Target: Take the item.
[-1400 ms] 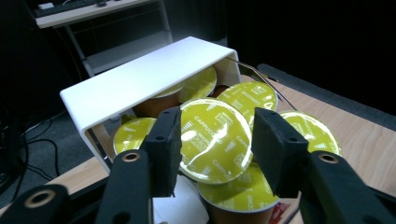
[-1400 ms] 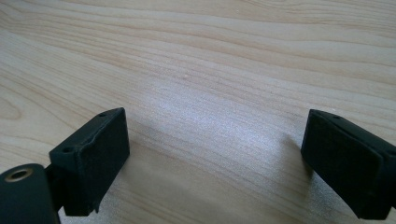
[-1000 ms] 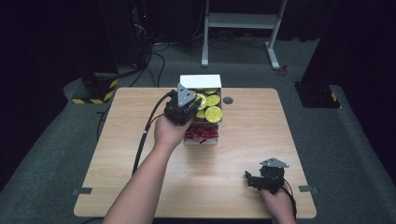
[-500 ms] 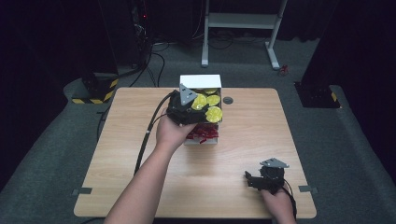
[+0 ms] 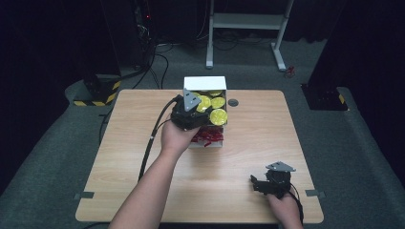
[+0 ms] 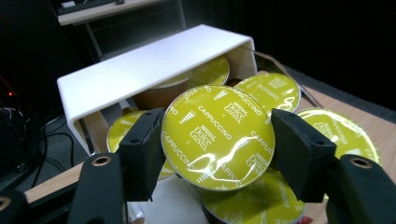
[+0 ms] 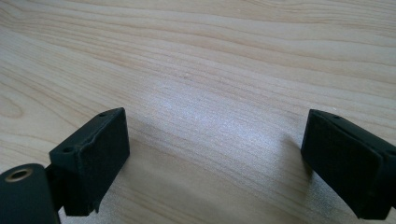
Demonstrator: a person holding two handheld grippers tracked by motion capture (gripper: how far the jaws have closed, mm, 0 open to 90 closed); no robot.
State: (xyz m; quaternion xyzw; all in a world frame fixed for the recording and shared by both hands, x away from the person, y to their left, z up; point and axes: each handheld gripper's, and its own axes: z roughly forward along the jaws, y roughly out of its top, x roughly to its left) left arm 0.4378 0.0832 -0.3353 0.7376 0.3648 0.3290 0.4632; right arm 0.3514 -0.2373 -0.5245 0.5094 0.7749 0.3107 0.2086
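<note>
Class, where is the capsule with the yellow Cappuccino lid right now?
In the left gripper view, the capsule sits between the left hand-held gripper's pads, above other yellow capsules in the white box.

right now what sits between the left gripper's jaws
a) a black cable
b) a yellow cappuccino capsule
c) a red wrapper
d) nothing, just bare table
b: in the left gripper view the left gripper has a yellow capsule marked cappuccino between its two black jaws, both pads against its rim, above the other capsules in the white box.
</note>
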